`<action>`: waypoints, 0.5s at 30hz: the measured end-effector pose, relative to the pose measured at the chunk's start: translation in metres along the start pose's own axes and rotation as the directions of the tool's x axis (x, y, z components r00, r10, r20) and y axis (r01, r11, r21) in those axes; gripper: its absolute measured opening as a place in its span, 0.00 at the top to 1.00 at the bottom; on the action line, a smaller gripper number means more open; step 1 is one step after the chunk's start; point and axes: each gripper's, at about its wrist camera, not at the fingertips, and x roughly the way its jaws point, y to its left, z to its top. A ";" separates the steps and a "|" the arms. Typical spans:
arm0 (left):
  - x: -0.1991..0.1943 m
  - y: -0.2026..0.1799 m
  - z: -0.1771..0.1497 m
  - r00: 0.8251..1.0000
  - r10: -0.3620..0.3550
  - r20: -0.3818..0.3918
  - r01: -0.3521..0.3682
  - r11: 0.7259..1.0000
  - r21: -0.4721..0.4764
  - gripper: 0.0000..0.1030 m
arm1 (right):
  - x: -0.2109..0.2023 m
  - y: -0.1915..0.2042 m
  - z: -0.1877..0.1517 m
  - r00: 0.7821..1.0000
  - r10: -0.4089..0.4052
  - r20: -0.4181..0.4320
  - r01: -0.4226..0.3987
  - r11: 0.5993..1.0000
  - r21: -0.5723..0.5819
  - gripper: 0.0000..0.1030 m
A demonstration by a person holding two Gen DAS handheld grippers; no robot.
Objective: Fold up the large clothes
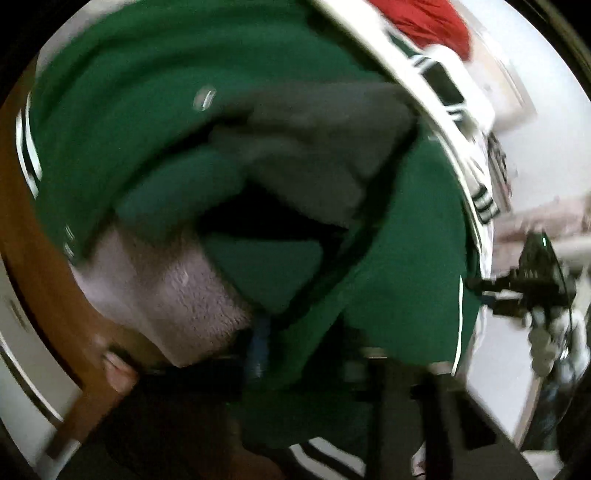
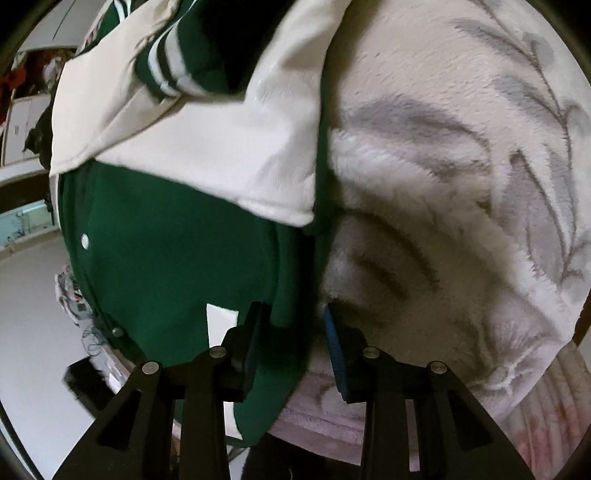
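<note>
Where the right wrist view looks down its own fingers, the right tongs [image 2: 291, 336] stand partly apart, and a fold of the green jacket [image 2: 166, 266] hangs in the gap between them; the left black finger presses against the cloth, while the blue pad [image 2: 334, 354] on the other finger stands just clear of the fold and lies beside the fluffy blanket [image 2: 461, 184], so the grip looks loose rather than clenched; the jacket's cream sleeve [image 2: 221, 147] lies folded across the green body, with a striped cuff [image 2: 162, 70] near the top and a snap button [image 2: 85, 240] on the front edge; the jacket lies on the pale blanket with grey leaf print, which covers the right side of that view; in the left wrist view, which is blurred, the left tongs [image 1: 260, 350] are buried in green cloth, with only a blue pad showing among the folds, touching the jacket [image 1: 147, 92]; whether they are clamped on it I cannot tell; a strip of pale blanket [image 1: 177, 295] shows under the jacket, and a red cloth [image 1: 432, 22] lies beyond the cream sleeve at the top.
</note>
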 end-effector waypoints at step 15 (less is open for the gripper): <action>-0.050 0.059 0.058 0.989 0.146 0.026 -0.147 0.987 0.061 0.91 | 0.014 0.032 -0.037 0.993 0.120 -0.013 -0.120 0.993 -0.010 0.66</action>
